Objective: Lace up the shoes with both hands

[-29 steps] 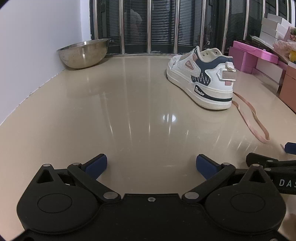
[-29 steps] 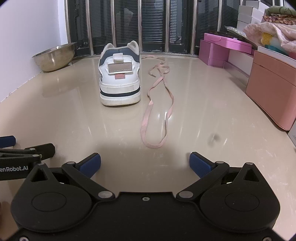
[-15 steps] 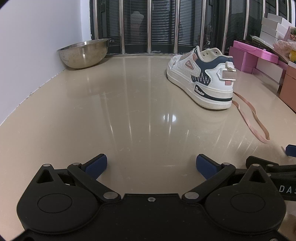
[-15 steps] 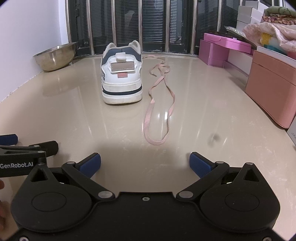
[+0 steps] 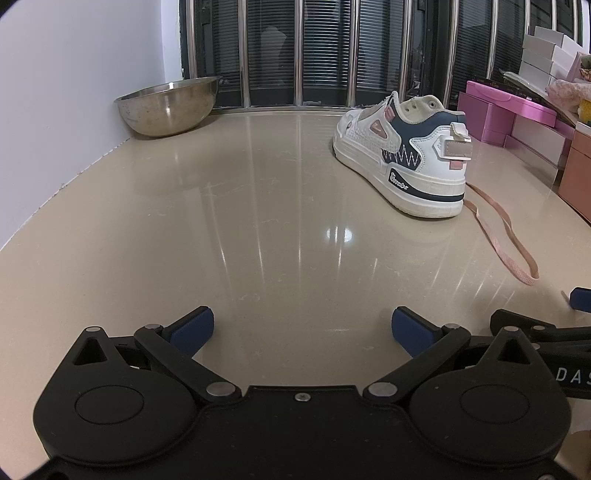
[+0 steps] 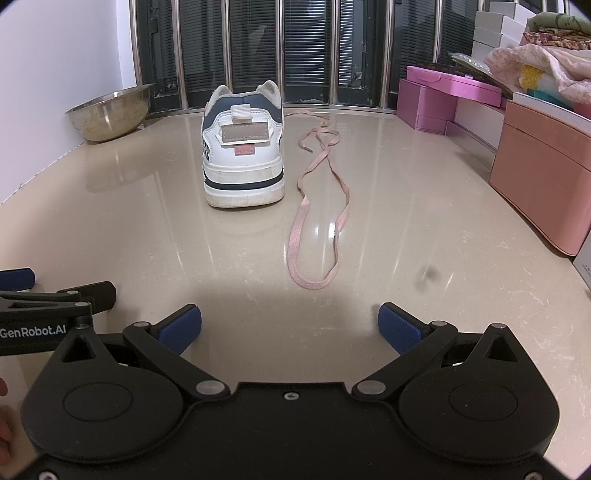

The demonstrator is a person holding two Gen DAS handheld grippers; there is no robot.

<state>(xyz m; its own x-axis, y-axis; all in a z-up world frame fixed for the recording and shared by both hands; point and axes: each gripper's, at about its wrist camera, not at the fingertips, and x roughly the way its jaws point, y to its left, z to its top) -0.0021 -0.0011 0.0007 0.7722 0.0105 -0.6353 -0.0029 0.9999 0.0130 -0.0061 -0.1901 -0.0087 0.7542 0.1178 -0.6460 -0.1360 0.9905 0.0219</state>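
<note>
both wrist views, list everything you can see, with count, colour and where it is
sneaker: 1, white with navy and pink trim, on the floor ahead, heel toward the right wrist camera
shoelace: 1, pink, loose on the floor right of the sneaker, not threaded
bowl: 1, steel, far left by the wall
pink boxes: several, magenta, far right by the window bars
salmon box: 1, salmon pink, right edge
white boxes: a stack, white, upper right
fabrics: a pile, pink and patterned, on the right-hand boxes
floor: beige, glossy
left gripper: 1, black with blue pads, open, empty
right gripper: 1, black with blue pads, open, empty
</note>
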